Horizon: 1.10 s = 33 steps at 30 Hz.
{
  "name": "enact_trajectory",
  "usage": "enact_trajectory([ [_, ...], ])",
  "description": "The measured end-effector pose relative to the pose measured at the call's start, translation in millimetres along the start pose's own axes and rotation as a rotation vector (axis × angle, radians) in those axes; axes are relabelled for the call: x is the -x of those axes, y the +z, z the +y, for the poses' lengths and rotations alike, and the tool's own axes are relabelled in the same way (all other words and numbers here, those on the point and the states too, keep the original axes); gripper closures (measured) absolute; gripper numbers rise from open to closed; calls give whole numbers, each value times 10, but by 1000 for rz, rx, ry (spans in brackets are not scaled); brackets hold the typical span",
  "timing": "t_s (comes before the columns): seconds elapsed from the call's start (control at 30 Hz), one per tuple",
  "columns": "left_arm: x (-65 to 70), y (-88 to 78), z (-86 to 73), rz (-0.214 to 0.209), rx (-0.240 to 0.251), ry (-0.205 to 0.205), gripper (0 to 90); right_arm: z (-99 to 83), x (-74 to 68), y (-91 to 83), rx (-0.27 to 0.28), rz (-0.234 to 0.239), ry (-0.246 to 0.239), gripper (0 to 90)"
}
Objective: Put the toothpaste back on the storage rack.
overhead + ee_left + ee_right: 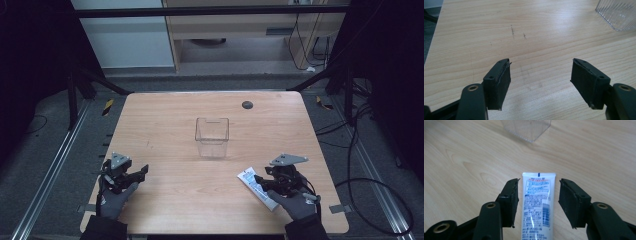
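Observation:
A white toothpaste-like tube [537, 205] with blue print lies flat on the wooden table [165, 120] at the front right. My right gripper [539, 195] is open, one jaw on each side of the tube, and a gap shows at each pad. In the high view the tube [247, 177] sticks out leftward from under the right gripper [259, 181]. My left gripper [142, 172] hovers at the front left, open, with only bare wood between its jaws [540, 72]. A clear ribbed plastic container [212, 136] stands upright at the table's middle.
The container's corner [619, 12] shows at the top right of the left gripper view, and its base [527, 128] at the top of the right gripper view. A small dark round disc [247, 104] sits near the table's far edge. Cables lie on the floor to the right.

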<state>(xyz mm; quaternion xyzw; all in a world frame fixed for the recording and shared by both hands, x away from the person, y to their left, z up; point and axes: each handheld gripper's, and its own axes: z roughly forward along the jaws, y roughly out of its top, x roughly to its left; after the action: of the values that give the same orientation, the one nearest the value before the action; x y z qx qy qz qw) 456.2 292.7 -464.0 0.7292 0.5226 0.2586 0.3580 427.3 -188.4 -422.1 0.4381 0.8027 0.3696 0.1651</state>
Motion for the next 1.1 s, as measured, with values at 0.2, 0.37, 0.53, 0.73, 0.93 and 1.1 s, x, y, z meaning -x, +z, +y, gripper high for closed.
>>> enact_trajectory([
  [0.2,19,3,3,-5,-1,5,306,126,17,-30,6,-20,8,414],
  [0.37,15,14,0,-5,-7,3,303,259,15,-9,6,-42,-12,407],
  [0.53,19,18,0,-6,-11,8,301,353,-11,71,-33,-42,-30,380],
  [0.73,16,19,-1,-6,-13,9,300,399,-60,229,-111,-56,-74,380],
  [0.93,20,24,-4,-8,-17,12,299,380,-81,339,-170,-49,-88,366],
  [1.1,22,27,-3,-8,-20,13,298,331,-84,415,-210,-48,-80,359],
])
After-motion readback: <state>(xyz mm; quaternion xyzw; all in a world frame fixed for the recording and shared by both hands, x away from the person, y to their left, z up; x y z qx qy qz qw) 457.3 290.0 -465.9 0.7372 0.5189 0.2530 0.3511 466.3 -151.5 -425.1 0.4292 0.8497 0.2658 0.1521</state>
